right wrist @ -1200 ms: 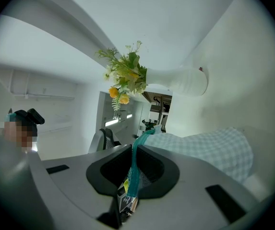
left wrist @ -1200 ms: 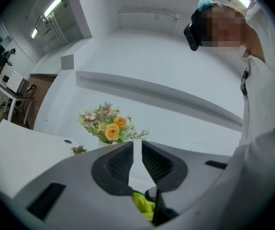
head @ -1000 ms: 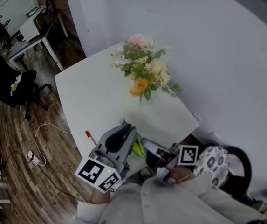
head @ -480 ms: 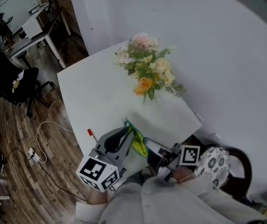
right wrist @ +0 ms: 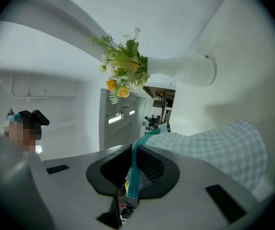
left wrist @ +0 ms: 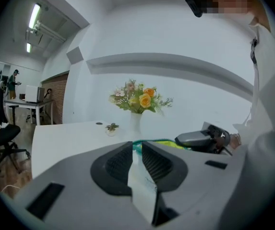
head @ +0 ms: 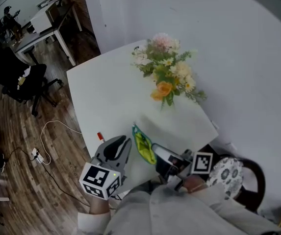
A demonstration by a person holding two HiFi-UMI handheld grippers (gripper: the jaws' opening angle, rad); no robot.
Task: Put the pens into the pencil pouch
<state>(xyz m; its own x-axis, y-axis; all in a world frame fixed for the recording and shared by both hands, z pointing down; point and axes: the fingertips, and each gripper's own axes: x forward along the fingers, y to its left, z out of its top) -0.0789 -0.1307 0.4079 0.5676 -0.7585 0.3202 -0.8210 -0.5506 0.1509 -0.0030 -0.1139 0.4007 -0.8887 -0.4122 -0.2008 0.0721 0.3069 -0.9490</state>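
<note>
Left tool (left wrist: 136, 146) points slightly down, jaws pressed close together. Right tool (right wrist: 133, 150) tilts a touch upward, jaws pinching the edge of the pouch (right wrist: 214, 147).

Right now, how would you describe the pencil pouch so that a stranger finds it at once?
Start at the white table with the vase of flowers. Nearer the person than the vase, between the left gripper and the right gripper, is the pencil pouch. It alone is soft and yellow-green, with a teal zipper edge.
</note>
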